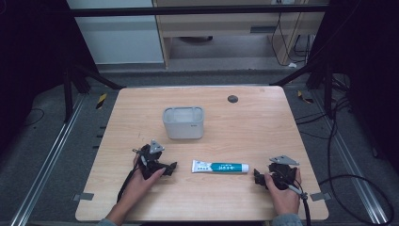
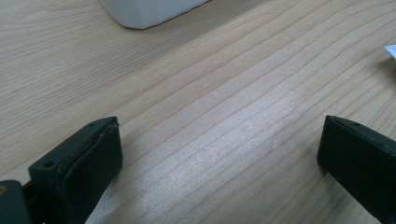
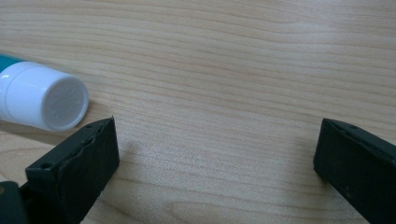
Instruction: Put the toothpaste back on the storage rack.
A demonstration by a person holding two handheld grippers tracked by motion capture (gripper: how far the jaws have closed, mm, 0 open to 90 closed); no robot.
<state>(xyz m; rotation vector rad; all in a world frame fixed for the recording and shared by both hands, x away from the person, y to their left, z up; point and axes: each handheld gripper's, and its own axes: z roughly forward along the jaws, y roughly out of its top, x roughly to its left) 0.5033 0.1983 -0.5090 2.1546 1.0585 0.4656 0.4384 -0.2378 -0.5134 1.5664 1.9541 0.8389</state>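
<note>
I am resting both tongs on the desk (image 1: 141, 101), left tongs (image 1: 170, 167) and right tongs (image 1: 258, 176) released, jaws spread wide and grasping nothing. The toothpaste tube (image 1: 219, 166) is lying at lower centre of the high view, between them, below the grey container (image 1: 183, 122). It looks light, soft and squashy; its firm cap end seems the safer hold. My right gripper view is showing the ribbed white cap (image 3: 44, 97) at left.
</note>
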